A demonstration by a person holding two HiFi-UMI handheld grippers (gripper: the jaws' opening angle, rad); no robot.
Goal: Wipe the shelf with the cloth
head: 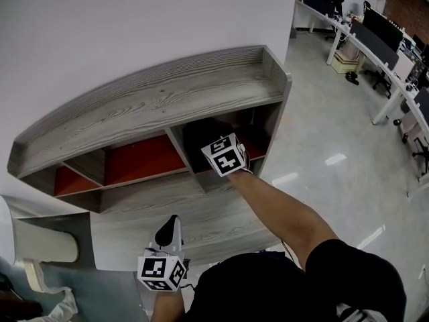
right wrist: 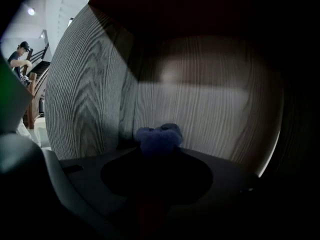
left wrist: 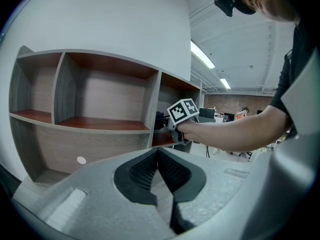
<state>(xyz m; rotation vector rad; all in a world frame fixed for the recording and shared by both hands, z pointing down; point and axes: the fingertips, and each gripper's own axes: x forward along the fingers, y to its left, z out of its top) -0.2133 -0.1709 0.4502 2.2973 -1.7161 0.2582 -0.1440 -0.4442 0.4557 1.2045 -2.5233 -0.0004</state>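
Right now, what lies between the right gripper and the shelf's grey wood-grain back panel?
Only the bunched blue cloth, pinched by the right gripper; the right gripper view shows it.

Head view looks down on the shelf (head: 167, 92) the left gripper view faces frontally.

Grey wood-grain shelf unit (head: 154, 99) backed against a white wall (head: 100, 25), standing on a pale, glossy floor (head: 322, 106) spreading away toward 3 o'clock. Across the top, a long board with a raised rim along the wall side and both ends. Beneath it, a row with red-brown bases split by upright grey panels: narrow compartment (head: 70, 181) at 9 o'clock, wide compartment (head: 144, 161) in the middle, shadowed compartment (head: 258, 136) at 3 o'clock. At 6 o'clock below the row, a deeper wood-grain ledge (head: 201, 210), with a small white round dot (left wrist: 81, 159) on the upright panel rising from it.
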